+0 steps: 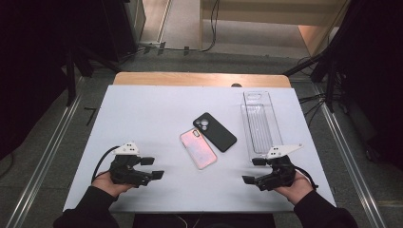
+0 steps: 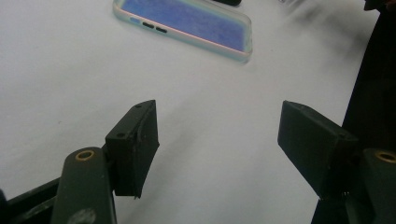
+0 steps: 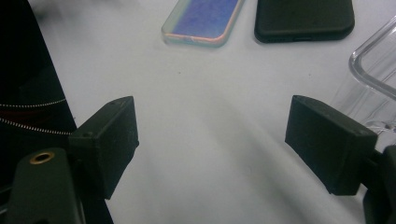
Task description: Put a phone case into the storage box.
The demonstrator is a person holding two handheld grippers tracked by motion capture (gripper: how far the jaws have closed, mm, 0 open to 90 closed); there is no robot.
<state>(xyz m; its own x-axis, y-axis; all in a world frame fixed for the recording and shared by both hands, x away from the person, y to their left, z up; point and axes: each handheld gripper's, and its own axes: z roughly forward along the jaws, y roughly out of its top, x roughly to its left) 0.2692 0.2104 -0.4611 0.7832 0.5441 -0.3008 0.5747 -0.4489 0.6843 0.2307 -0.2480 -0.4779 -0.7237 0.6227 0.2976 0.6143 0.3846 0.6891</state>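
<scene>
Two phone cases lie side by side mid-table on the white tabletop: a pink iridescent case and a black case to its right. My left gripper rests at the front left, open, with only bare table between its jaws. At the front right my right gripper is open too and holds nothing. Both point inward toward the cases, well short of them.
A long clear plastic tray lies at the right, its near end close to my right gripper. Beyond the table's far wooden edge is floor with cables. Dark stands flank both sides.
</scene>
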